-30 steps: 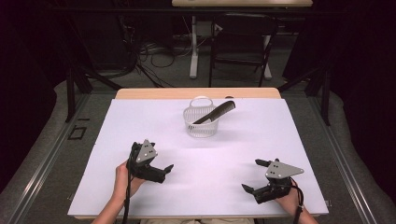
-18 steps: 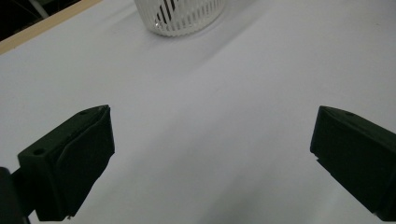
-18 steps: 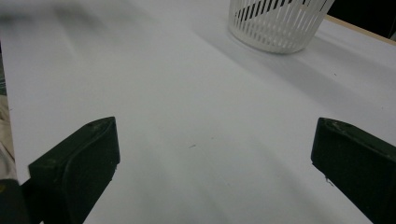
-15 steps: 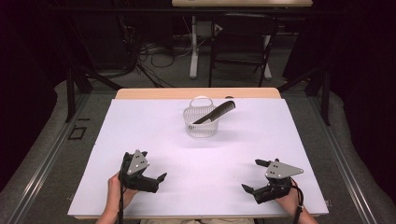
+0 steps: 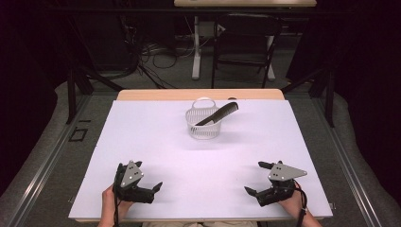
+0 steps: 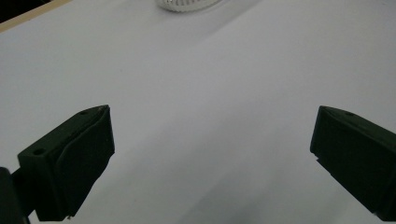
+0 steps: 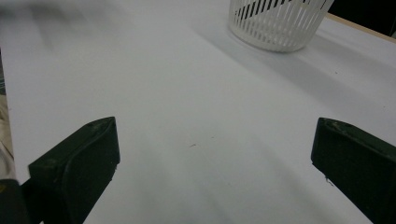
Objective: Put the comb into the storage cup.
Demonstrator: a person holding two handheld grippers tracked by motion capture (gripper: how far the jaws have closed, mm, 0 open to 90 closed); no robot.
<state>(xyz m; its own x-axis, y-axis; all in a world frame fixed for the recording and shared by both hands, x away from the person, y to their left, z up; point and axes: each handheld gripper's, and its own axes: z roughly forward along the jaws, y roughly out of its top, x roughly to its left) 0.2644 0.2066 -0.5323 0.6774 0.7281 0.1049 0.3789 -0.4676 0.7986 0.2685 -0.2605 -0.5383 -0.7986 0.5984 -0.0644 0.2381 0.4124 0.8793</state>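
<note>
Standing toward the far middle of the white table (image 5: pixel 142 142), a small white slatted basket (image 5: pixel 204 125) holds a dark comb (image 5: pixel 218 114) that leans across it, one end poking out over the right rim. The high view shows the whole layout: the left gripper (image 5: pixel 150 189) sits at the near left edge, the right gripper (image 5: pixel 257 178) at the near right edge, both well apart from the basket and from each other, each held by a hand (image 5: pixel 109 208) coming in from below. The left gripper view adds a close look at its own jaws, spread wide over bare white surface with nothing between them, and catches just the basket's lower rim (image 6: pixel 187 4) at the top edge. The right gripper view likewise shows jaws spread wide and empty, but gives more of the basket (image 7: pixel 278 23), its vertical slats clear, with dark stripes showing through them; the comb itself cannot be made out as a shape there.
</note>
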